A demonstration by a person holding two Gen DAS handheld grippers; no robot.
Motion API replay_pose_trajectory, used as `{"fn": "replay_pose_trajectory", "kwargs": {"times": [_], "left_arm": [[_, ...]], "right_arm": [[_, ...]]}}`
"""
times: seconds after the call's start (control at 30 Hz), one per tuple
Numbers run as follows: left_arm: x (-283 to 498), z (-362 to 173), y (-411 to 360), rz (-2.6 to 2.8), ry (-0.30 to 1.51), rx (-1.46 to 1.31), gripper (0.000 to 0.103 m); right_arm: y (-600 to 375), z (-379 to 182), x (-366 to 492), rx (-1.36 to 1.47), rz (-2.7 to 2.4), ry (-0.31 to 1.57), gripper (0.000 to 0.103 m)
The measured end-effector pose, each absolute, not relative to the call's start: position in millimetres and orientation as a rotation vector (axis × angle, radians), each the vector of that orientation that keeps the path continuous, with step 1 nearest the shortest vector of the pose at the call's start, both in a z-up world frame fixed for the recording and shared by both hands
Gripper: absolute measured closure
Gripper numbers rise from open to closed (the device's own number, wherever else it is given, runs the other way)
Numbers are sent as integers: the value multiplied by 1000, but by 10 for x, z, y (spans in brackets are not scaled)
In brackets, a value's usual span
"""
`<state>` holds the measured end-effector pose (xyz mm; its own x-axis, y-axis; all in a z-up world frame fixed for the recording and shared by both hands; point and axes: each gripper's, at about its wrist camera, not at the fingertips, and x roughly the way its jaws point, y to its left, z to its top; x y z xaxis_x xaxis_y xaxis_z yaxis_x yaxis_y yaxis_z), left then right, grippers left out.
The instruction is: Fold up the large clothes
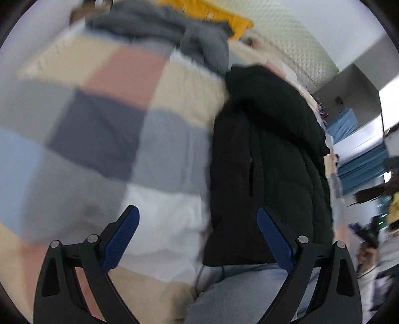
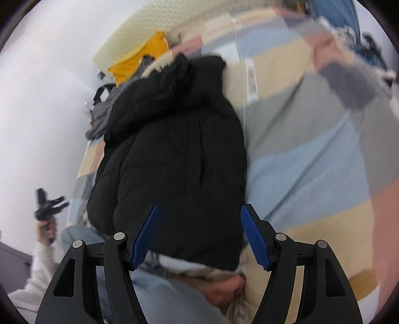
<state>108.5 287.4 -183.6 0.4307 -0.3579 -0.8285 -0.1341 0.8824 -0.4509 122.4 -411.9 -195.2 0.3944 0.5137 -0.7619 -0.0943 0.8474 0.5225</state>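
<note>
Black puffer jacket on checked quilt; left gripper and right gripper both spread open, empty.

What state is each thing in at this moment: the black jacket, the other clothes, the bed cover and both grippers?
Black puffer jacket: lying on the bed, bunched, held by neither gripper.
Grey garment: crumpled heap beyond the jacket.
Yellow cloth: lying near the headboard.
Patchwork quilt: spread over the bed.
Left gripper: open, empty.
Right gripper: open, empty, above the jacket's hem.
</note>
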Motion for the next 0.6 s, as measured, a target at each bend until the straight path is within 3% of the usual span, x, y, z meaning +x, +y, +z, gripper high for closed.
{"fn": "replay_pose_trajectory", "kwargs": {"times": [0.2, 0.3, 0.37, 0.4, 0.47, 0.6], "left_arm": [[1095, -2305, 2811, -258, 1225, -643, 11], [1123, -2458, 2706, -363, 1275, -708, 23], [1154, -2534, 2634, -415, 1302, -731, 45], [1181, -2574, 2584, -443, 1321, -735, 49], [1220, -2666, 2471, -487, 1361, -732, 51], [1277, -2720, 2310, -564, 1395, -711, 51]], "right_arm": [[-4255, -2374, 1207, 507, 473, 1215, 36], [-4345, -2518, 1257, 539, 474, 1245, 36], [-4368, -2585, 1323, 549, 478, 1260, 36], [-4363, -2619, 1359, 549, 487, 1264, 35], [-4359, -2682, 1439, 551, 508, 1274, 29], [-4301, -2846, 1530, 557, 548, 1312, 26]]}}
